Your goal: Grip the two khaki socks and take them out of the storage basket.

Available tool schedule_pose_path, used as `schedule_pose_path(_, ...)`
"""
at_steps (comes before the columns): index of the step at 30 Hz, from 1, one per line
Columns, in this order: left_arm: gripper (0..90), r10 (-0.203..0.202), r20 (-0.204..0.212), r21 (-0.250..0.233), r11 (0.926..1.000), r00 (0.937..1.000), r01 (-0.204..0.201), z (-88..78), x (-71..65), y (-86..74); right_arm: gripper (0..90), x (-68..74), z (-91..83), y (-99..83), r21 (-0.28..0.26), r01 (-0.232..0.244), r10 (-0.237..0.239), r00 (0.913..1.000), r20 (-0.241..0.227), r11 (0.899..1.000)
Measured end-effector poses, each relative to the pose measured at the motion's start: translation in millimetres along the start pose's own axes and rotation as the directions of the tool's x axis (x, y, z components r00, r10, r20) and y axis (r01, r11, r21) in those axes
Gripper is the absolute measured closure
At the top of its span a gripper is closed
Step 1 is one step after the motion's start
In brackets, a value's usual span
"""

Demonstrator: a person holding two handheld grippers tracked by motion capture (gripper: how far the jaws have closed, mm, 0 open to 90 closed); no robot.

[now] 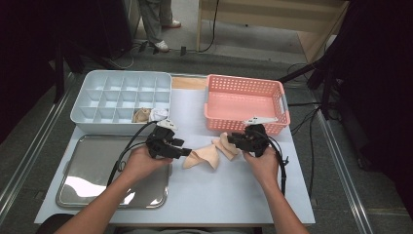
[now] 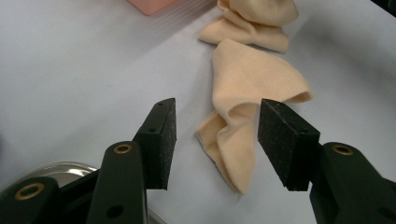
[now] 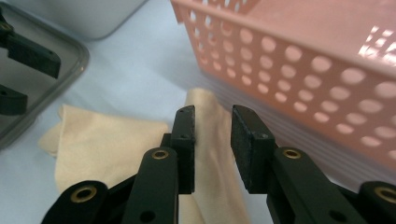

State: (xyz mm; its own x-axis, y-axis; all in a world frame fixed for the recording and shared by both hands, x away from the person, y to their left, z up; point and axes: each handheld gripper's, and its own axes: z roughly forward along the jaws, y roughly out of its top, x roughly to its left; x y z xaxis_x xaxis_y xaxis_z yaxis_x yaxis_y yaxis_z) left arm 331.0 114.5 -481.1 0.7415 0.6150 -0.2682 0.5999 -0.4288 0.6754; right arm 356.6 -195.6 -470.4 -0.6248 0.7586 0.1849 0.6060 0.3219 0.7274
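Observation:
Two beige socks lie on the pale table between my hands. One sock (image 1: pixel 200 158) (image 2: pixel 252 79) is spread in front of my left gripper (image 1: pixel 182 152) (image 2: pixel 215 116), which stands open with the sock's cuff end between its jaws, pads apart from the cloth. The other sock (image 1: pixel 226 145) (image 3: pixel 210 154) lies crumpled against the pink basket. My right gripper (image 1: pixel 233 139) (image 3: pixel 212 116) hovers low over it, jaws a little apart, the cloth showing through the gap. The first sock (image 3: pixel 102 144) also lies to the left in the right gripper view.
A pink perforated basket (image 1: pixel 243 83) (image 3: pixel 303 70) stands right behind the socks. A pale blue divided box (image 1: pixel 122 83) at the back left holds rolled socks (image 1: pixel 148 115) in its front cells. A metal tray (image 1: pixel 92 170) lies under my left hand. A person's legs (image 1: pixel 156 24) stand beyond the table.

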Motion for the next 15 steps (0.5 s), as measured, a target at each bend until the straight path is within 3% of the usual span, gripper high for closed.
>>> schedule_pose_path(4, 48.1, -0.003, 0.001, -0.011, 0.9999, 1.0000, 0.003, -2.5, -1.5, 0.1, 71.1, 4.3, -13.0, 1.9, -0.045, 0.014, -0.014, 0.9999, 0.007, 0.999)
schedule_pose_path(9, 48.0, 0.000, 0.000, -0.020, 0.9998, 1.0000, 0.000, -5.4, -2.4, 0.4, 70.9, 13.7, -23.8, -2.3, -0.047, 0.017, -0.018, 0.9997, -0.015, 0.999)
schedule_pose_path(15, 48.0, 0.000, 0.000, -0.025, 0.9997, 1.0000, 0.000, -6.3, -2.8, 0.6, 71.0, 25.3, -20.9, -10.6, -0.024, 0.027, -0.028, 0.9990, -0.036, 0.999)
